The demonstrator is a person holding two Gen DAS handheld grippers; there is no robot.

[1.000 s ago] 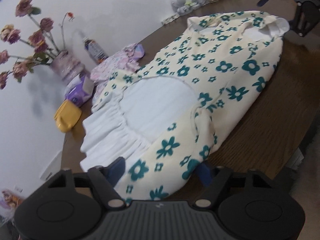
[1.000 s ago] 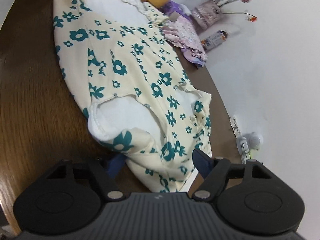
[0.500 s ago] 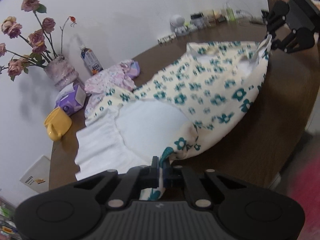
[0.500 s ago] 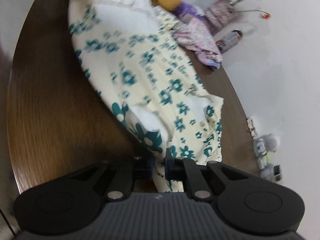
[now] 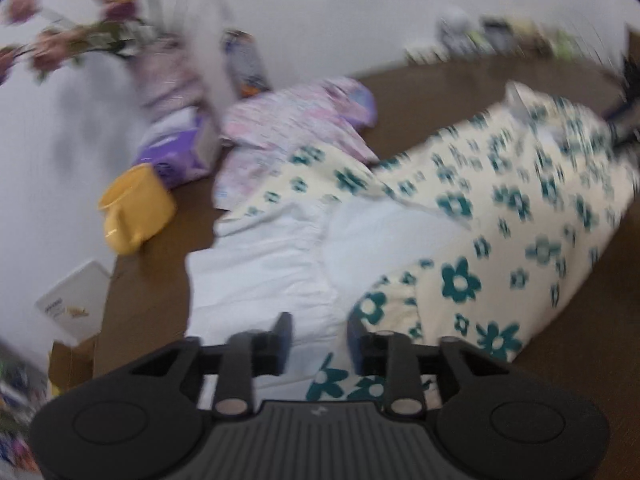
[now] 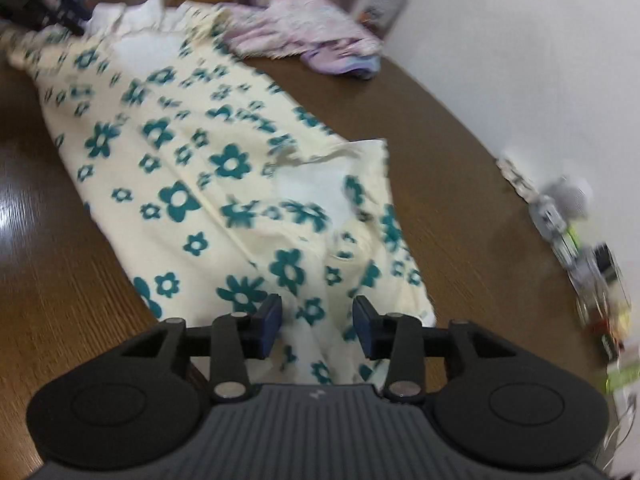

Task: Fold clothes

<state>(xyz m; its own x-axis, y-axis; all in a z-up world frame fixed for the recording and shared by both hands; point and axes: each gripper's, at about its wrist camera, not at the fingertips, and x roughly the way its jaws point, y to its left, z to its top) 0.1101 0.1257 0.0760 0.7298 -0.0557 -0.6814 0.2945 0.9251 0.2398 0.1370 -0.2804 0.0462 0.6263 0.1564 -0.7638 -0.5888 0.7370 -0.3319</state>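
Cream cotton dress with teal flowers (image 5: 460,216) now folded narrower on brown wooden counter (image 6: 60,280), left gripper (image 5: 319,342) and right gripper (image 6: 316,322) no longer pinching its edge, jaws opening, cloth loose between them

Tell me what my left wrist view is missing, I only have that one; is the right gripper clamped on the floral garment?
Observer: No. The right gripper has its jaws opening, apart over the floral garment, pads not pressing it.
Operator: What lies past that end of the cloth?
Observer: A row of small clutter runs along the table edge by the wall, too blurred to name.
Operator: Is the garment flat on that side?
Observer: Mostly; one corner is turned back, showing its pale inside.
Operator: And the left gripper?
Observer: From the right wrist view, a dark blurred shape sits at the far hem; I cannot tell more.
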